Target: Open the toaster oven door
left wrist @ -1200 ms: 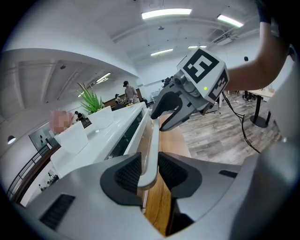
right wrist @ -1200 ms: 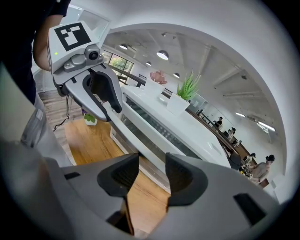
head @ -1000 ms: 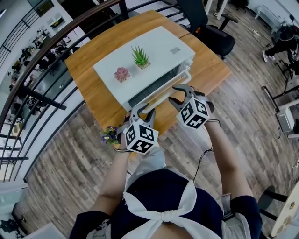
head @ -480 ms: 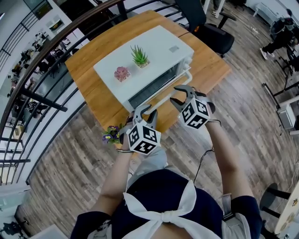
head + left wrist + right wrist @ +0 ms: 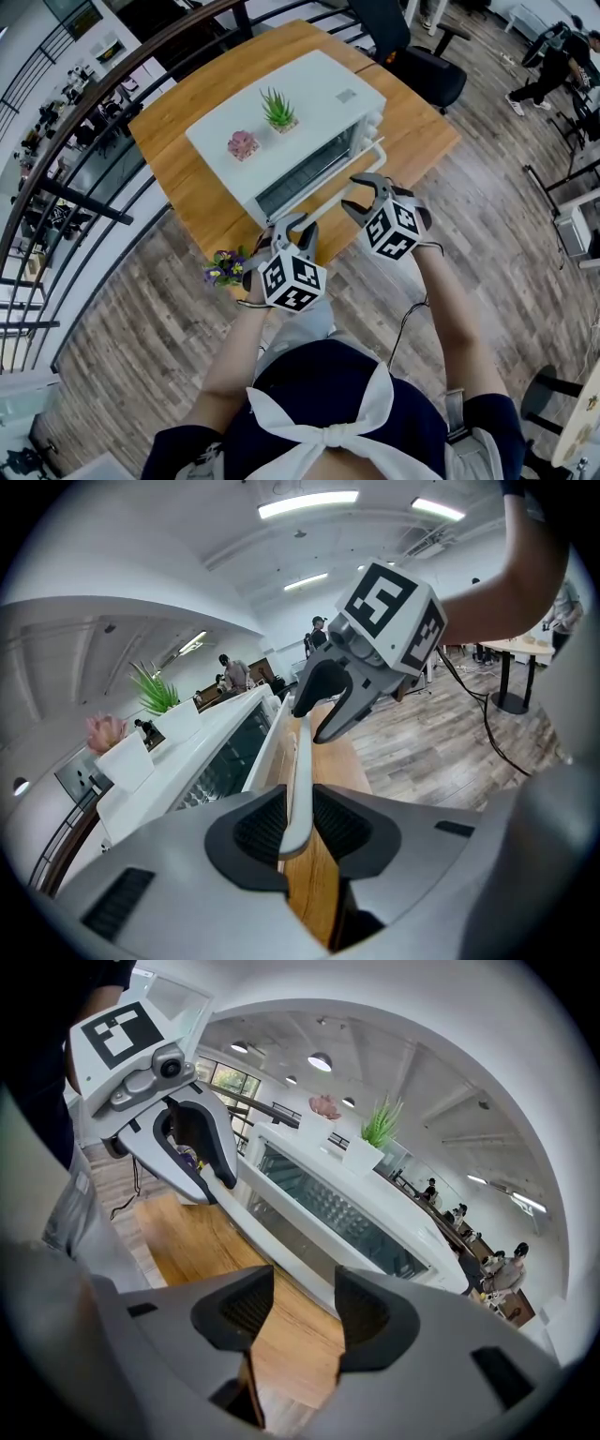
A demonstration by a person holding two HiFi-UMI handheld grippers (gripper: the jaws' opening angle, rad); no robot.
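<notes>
Currently the left gripper [image 5: 298, 803] is closing its fingers [image 5: 258, 832] on the door handle [image 5: 300, 742] of the toaster oven [image 5: 309, 103], which is sitting on the wooden surface [image 5: 187, 192]. The right gripper [image 5: 305, 1293] is opening wide, empty, just beside the handle.

Both forearms reached forward, grippers tilted downward. The left gripper [image 5: 295, 227] had just been closing its jaws onto the door handle [image 5: 298, 771]. The right gripper [image 5: 354, 195], farther right, had been opening, with nothing between its jaws.
</notes>
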